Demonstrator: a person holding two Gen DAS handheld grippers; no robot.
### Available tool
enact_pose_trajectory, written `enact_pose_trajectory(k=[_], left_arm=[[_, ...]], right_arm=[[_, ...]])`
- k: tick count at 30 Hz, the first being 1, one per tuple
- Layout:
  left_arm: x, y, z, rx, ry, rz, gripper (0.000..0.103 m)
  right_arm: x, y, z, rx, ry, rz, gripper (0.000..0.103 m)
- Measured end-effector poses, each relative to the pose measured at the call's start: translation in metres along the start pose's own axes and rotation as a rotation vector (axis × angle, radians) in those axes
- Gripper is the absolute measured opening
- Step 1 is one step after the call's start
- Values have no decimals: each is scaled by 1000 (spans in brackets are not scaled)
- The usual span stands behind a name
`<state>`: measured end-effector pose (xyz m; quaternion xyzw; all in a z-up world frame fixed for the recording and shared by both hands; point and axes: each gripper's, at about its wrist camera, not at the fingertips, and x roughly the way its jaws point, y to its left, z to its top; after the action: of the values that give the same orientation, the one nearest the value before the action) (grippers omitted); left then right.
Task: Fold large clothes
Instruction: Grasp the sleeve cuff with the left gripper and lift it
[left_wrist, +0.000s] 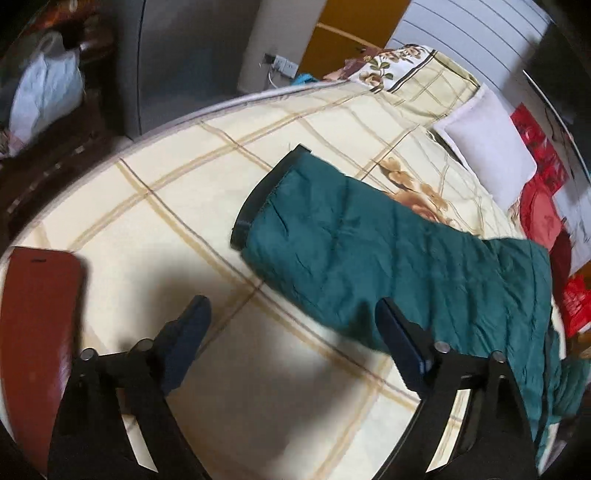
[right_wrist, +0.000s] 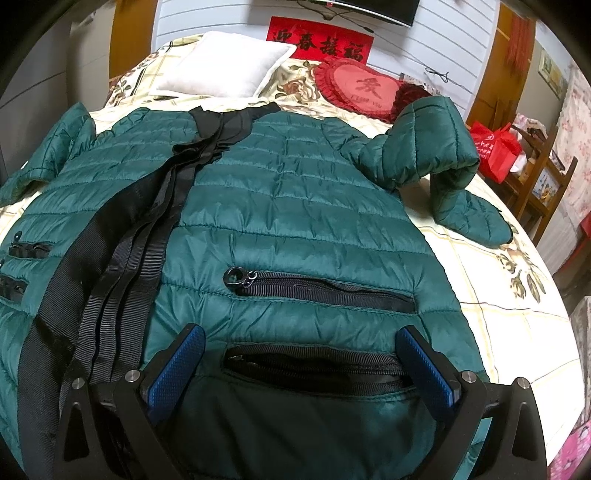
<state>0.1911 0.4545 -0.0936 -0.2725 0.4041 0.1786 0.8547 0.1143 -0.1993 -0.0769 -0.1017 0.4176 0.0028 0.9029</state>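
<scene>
A dark green quilted jacket (right_wrist: 295, 192) lies front up on the bed sheet (left_wrist: 166, 206), its black zip band running down the left of the chest. In the left wrist view one sleeve (left_wrist: 369, 240) stretches flat across the sheet, ending in a black cuff (left_wrist: 266, 192). My left gripper (left_wrist: 291, 306) is open just above the sheet, its right finger at the sleeve's near edge, nothing between the pads. My right gripper (right_wrist: 301, 330) is open over the jacket's lower front, straddling a zipped pocket (right_wrist: 314, 365) without pinching it. The other sleeve (right_wrist: 424, 147) is bent over near the shoulder.
A white pillow (right_wrist: 225, 62) and a red heart cushion (right_wrist: 362, 88) lie at the head of the bed. A reddish-brown board (left_wrist: 37, 314) stands at the bed's near left edge. A white plastic bag (left_wrist: 44, 96) and a red bag (right_wrist: 495, 147) sit beside the bed.
</scene>
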Motion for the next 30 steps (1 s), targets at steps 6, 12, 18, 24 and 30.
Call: enact_pose_trajectory(k=[6, 12, 18, 24, 30], left_arm=[[24, -11, 17, 48, -27, -94, 72], [25, 11, 25, -124, -112, -268, 33], [24, 8, 32, -120, -147, -287, 33], [44, 12, 39, -189, -90, -261, 36], [50, 13, 49, -213, -102, -260, 36]], right_arm=[[3, -1, 2, 6, 9, 12, 103], [5, -1, 3, 9, 15, 17, 103], [5, -1, 4, 5, 15, 12, 103], [6, -1, 4, 5, 15, 13, 103], [6, 0, 4, 7, 16, 16, 103]])
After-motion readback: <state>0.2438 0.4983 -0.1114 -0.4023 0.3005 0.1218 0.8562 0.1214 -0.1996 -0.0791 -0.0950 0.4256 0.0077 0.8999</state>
